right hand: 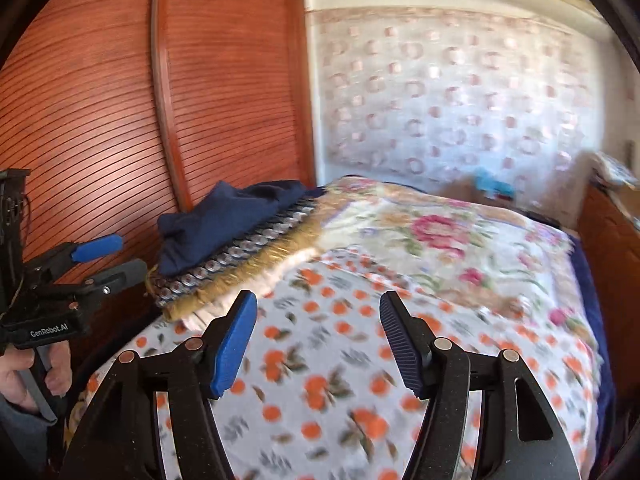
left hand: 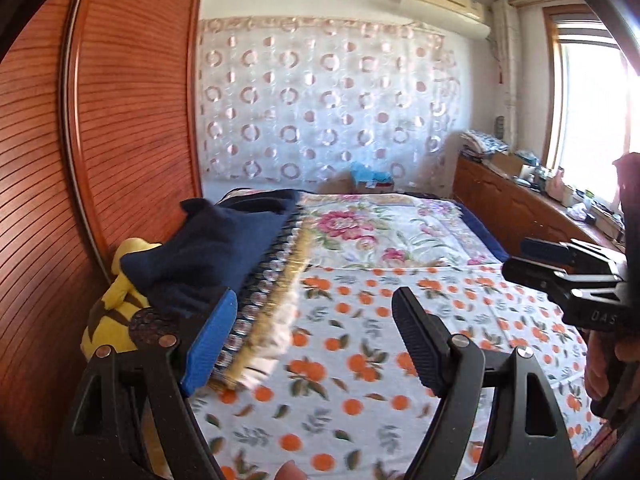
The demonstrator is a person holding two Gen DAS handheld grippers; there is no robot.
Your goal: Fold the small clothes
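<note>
A dark navy garment (left hand: 208, 248) lies crumpled on a folded stack of bedding (left hand: 264, 312) at the bed's left side, next to the wardrobe; the right wrist view shows the navy garment (right hand: 224, 224) too. My left gripper (left hand: 314, 300) is open with nothing between its fingers, hovering over the orange-print sheet (left hand: 360, 360) just right of the stack. My right gripper (right hand: 318, 300) is open as well, over the same sheet (right hand: 320, 392), and holds nothing. Each view catches the other tool: the right gripper (left hand: 524, 260) at the right edge, the left gripper (right hand: 120, 260) at the left, held by a hand (right hand: 16, 376).
A red-brown slatted wardrobe (left hand: 120, 120) stands close along the bed's left side. A yellow soft toy (left hand: 116, 308) is wedged between wardrobe and stack. A floral blanket (left hand: 380, 224) covers the far bed. A wooden sideboard (left hand: 512, 200) with clutter runs under the bright window (left hand: 592, 112).
</note>
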